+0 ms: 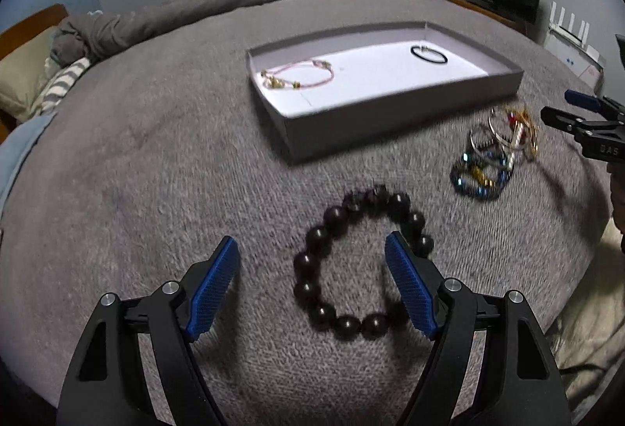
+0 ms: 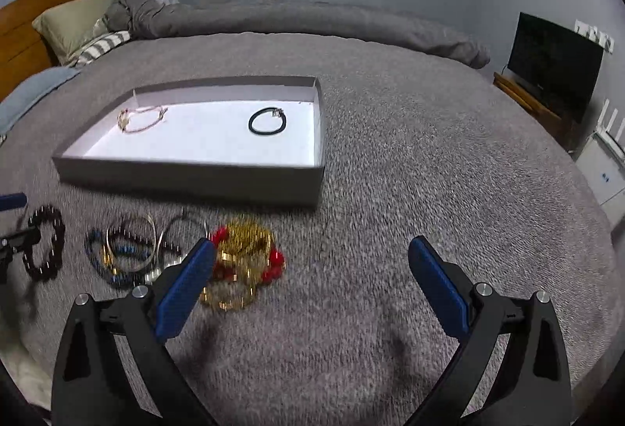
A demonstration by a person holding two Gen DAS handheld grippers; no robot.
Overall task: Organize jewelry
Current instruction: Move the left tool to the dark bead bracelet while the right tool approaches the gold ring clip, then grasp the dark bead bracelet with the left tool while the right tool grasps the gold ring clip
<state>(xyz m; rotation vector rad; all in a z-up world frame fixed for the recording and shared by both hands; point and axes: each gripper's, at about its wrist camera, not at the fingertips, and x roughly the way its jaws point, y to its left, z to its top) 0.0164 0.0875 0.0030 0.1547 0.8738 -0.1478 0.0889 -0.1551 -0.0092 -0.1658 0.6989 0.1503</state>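
Observation:
A dark wooden bead bracelet (image 1: 353, 265) lies on the grey blanket; it also shows in the right wrist view (image 2: 43, 248). My left gripper (image 1: 312, 250) is open just above it, its right finger inside the ring, its left finger outside. A pile of bracelets (image 1: 494, 152) lies to the right; in the right wrist view its gold and red ones (image 2: 242, 262) lie by my open, empty right gripper (image 2: 312, 250). A grey tray (image 2: 195, 176) holds a pink cord bracelet (image 2: 142, 119) and a black band (image 2: 267, 120).
The bed blanket (image 2: 390, 191) spans the scene, with a rolled duvet (image 2: 312, 23) and pillows (image 2: 74, 23) at the far side. A TV (image 2: 554, 62) and a white unit (image 2: 601, 172) stand past the bed's right edge.

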